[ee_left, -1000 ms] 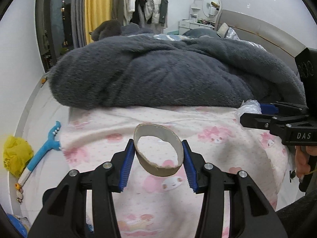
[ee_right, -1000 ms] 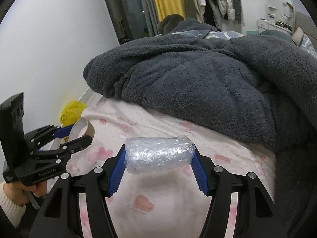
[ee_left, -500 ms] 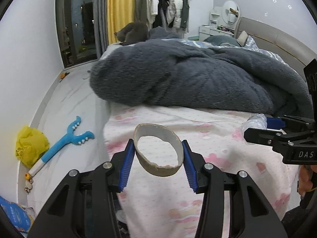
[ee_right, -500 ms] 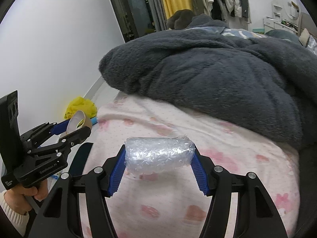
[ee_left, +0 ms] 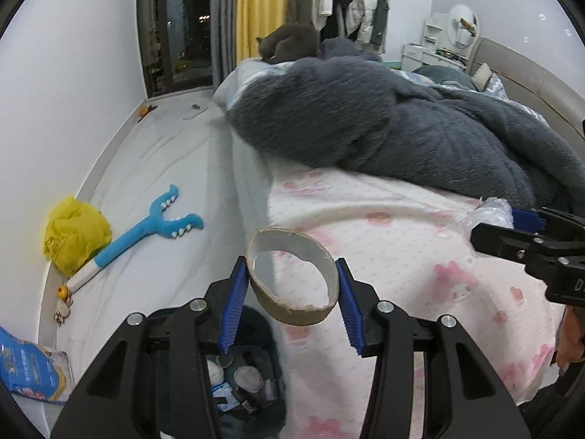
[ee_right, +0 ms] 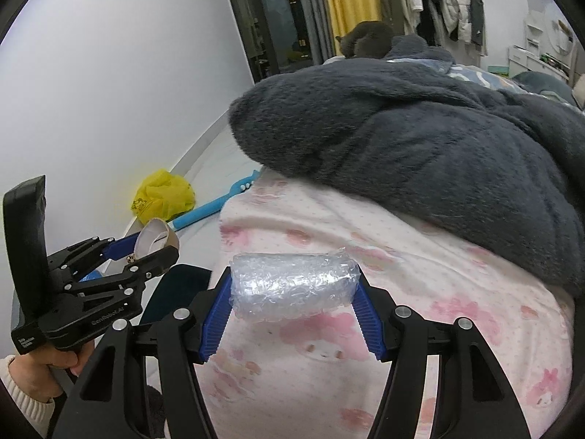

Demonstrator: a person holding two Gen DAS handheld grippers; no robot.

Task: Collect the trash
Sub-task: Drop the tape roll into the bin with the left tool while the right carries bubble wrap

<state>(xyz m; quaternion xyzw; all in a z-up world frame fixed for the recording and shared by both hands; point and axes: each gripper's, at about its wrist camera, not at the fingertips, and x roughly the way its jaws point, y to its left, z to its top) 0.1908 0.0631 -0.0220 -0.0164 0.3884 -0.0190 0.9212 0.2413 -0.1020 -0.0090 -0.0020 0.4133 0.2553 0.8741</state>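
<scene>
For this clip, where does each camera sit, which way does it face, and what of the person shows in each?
Left wrist: on the left tool, looking down along its fingers at the cardboard ring it grips, the bin below and the floor beside the bed; the right tool shows at right.
Right wrist: on the right tool, facing the bubble wrap roll over the pink sheet; the left tool and a hand show at left.
Shared: grey blanket, yellow bag, blue toy.

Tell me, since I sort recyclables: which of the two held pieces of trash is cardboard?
The cardboard ring in the left tool; the right tool grips a clear bubble-wrap roll.
</scene>
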